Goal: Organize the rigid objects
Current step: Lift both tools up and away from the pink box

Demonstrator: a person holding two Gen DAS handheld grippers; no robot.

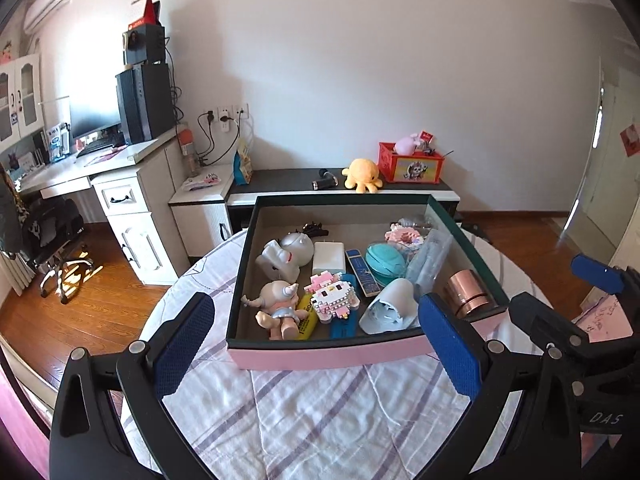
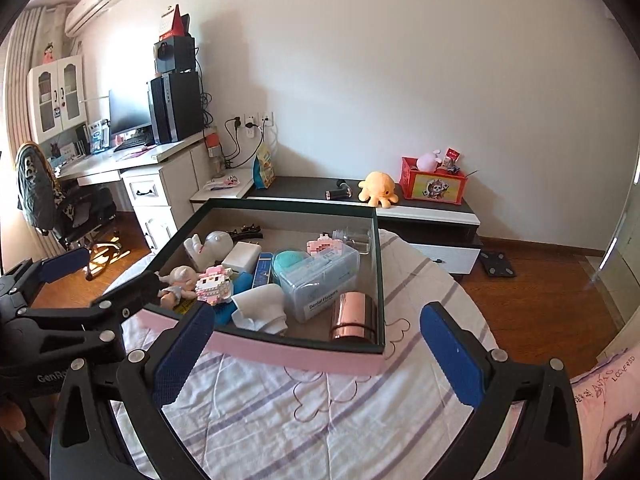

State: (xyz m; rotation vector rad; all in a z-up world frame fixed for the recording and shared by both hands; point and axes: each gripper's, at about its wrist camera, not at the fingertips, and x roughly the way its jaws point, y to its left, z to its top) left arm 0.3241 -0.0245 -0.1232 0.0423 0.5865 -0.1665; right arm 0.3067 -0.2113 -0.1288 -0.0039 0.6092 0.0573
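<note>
Pink-walled box point(image 2: 296, 354) of toys — ahead of both grippers; left gripper point(image 1: 320, 344) and right gripper point(image 2: 316, 356) — jaws apart, empty.

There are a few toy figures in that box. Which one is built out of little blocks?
The pink-and-white cat figure, lying flat near the box's front wall. Its surface is studded bricks, while the grey elephant and the horned doll beside it are smooth moulded plastic.

Toys point(image 1: 332, 300) in box point(image 1: 328, 354) — on bed point(image 1: 312, 420)
</note>
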